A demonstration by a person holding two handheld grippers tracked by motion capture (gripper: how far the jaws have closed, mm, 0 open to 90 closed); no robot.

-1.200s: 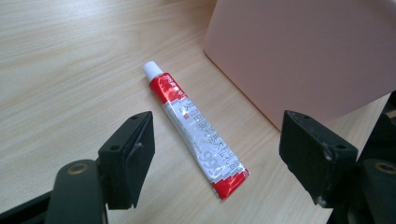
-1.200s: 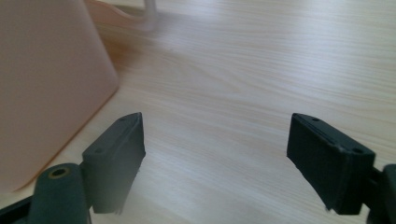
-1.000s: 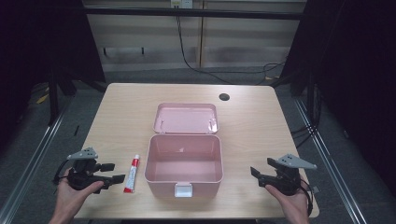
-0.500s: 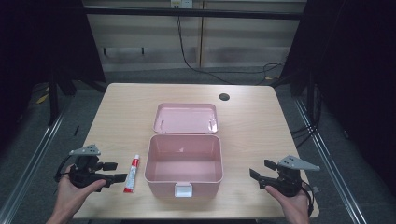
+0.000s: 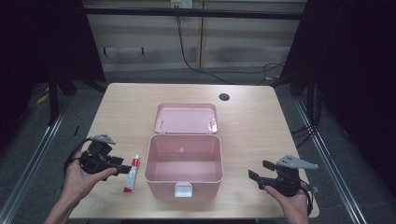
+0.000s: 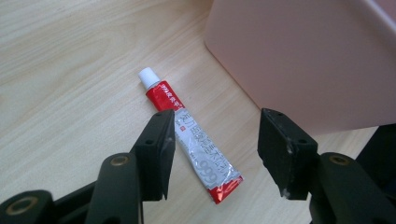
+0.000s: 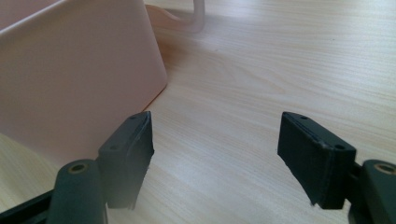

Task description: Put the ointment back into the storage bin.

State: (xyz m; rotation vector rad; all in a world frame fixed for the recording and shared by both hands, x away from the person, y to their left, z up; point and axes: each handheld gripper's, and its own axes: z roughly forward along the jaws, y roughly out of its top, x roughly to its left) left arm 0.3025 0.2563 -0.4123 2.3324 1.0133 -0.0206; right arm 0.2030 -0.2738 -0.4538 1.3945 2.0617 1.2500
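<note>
An open pink box [image 5: 148,161] stands mid-table, its lid [image 5: 186,118] folded back flat behind it. A red-and-white glue tube [image 5: 131,173] lies on the wood just left of the box. My left gripper [image 5: 122,167] hovers beside the tube. In the left gripper view its jaws [image 6: 218,119] have just been closing and stand half apart; the tube [image 6: 194,140] lies on the table below them, untouched, by the box wall [image 6: 303,60]. My right gripper [image 5: 258,169] rests open right of the box, with bare table between its jaws [image 7: 217,119] and the box wall [image 7: 74,79] at left.
The box has a white latch [image 5: 183,190] on its front wall. A round cable hole [image 5: 224,97] sits near the table's far edge. Metal rails run along both sides of the table, and cables lie on the floor behind it.
My left hand has lifted a little and shifted toward the tube and box, and its jaws have narrowed. The right hand, box and tube have stayed put.
</note>
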